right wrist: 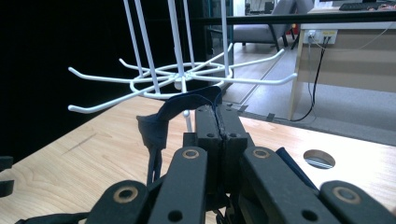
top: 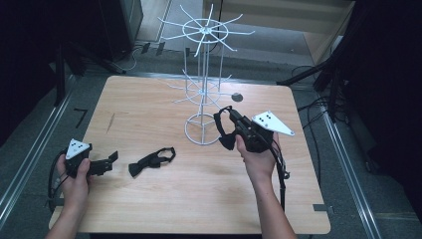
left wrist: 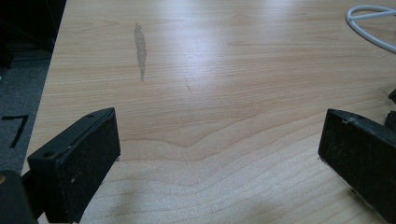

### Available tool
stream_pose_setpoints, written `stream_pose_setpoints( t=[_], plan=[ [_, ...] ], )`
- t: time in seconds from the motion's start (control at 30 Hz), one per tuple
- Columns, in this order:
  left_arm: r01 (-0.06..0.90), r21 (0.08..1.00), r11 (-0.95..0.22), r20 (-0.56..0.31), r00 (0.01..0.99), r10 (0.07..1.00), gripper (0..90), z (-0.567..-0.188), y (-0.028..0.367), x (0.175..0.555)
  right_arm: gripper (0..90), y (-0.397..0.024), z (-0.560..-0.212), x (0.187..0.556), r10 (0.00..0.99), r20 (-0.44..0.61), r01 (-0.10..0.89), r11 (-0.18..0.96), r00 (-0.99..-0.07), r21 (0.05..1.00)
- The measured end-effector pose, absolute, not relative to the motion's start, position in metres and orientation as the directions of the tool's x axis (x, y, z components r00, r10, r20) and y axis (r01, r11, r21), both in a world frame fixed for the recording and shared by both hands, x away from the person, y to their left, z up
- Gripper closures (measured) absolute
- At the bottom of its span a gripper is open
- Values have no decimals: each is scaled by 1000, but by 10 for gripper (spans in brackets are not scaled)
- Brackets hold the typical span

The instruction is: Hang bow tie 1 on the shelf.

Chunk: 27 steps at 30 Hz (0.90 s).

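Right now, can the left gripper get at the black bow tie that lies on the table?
Probably yes. The left gripper rests with open jaws and holds nothing, and the bow tie on the table lies just beside it on the table, with bare wood between them. The wire rack stands farther back, out of the way.

The high view looks forward and down from above my side of the worktop [top: 149, 199], taking in all of it. The camera on my left claw [top: 110, 160] sits low and close, facing across bare wood toward the far left corner. My right claw's [right wrist: 219, 126] camera looks level at the rack [right wrist: 187, 74], which the high view shares.
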<state>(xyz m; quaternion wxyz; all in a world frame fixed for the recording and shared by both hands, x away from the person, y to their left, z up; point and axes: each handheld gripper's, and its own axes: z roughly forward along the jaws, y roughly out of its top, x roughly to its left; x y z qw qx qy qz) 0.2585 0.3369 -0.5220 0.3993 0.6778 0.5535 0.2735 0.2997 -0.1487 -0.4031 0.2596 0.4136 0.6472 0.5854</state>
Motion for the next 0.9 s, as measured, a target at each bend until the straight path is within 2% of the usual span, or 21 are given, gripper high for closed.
stream_pose_setpoints(
  t=[0.5, 0.9],
  plan=[
    [533, 843, -69, -72, 238, 968, 0, -522, 337, 259, 900, -134, -417, 311, 839, 157, 250, -26, -521, 968],
    [533, 843, -71, -69, 239, 969, 0, -522, 337, 259, 900, -122, -424, 323, 835, 200, 267, -66, -513, 961]
  ],
)
